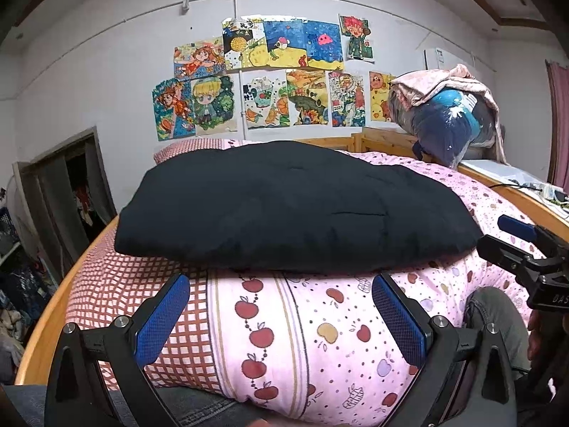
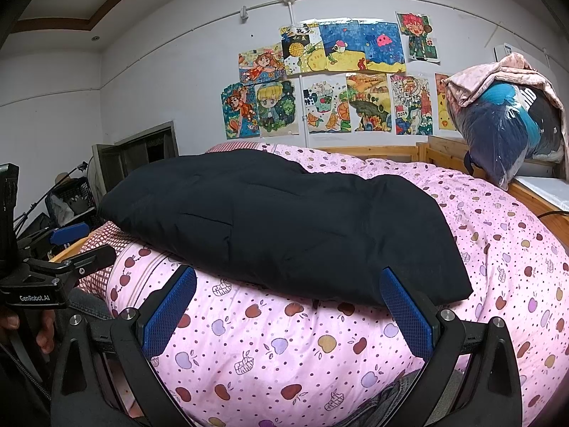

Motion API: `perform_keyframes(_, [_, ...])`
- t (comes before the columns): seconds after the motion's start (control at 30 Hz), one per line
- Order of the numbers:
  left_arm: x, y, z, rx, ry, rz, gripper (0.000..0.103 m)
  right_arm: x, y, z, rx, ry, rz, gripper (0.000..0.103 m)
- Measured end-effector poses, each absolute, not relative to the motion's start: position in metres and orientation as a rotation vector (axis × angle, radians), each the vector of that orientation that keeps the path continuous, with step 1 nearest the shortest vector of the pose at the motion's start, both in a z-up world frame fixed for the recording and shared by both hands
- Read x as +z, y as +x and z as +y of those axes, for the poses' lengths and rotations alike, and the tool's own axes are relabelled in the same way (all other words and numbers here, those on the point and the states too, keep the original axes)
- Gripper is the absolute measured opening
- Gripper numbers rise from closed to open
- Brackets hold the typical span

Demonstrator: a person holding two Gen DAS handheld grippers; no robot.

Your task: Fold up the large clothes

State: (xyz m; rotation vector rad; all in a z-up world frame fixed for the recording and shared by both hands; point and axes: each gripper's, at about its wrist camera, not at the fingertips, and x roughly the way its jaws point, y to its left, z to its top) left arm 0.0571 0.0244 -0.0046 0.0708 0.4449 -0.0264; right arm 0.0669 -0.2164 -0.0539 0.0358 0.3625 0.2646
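Left wrist view shows the bed under a pink apple-print quilt, soft and puffy. Just ahead of both tongs lies the black padded garment, already a thick, matte bundle; I judge it light, springy, best gripped at its near hem. The left tongs and the right tongs are spread, holding nothing.

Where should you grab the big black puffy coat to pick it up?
Probably by the near edge of the black coat, coming in low from the front. It lies folded and flat on the pink quilt, and that edge overhangs slightly, facing the open right gripper, so its fingers could pinch it.
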Motion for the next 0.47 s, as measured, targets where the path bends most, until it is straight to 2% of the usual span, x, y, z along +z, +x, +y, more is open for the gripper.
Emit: perform_keyframes(0.47, [0.0008, 0.0511, 0.0174, -0.009, 0.145, 0.415, 0.103, -0.0556, 0.067, -0.2177, 0.266, 0.036, 0.364, 0.101])
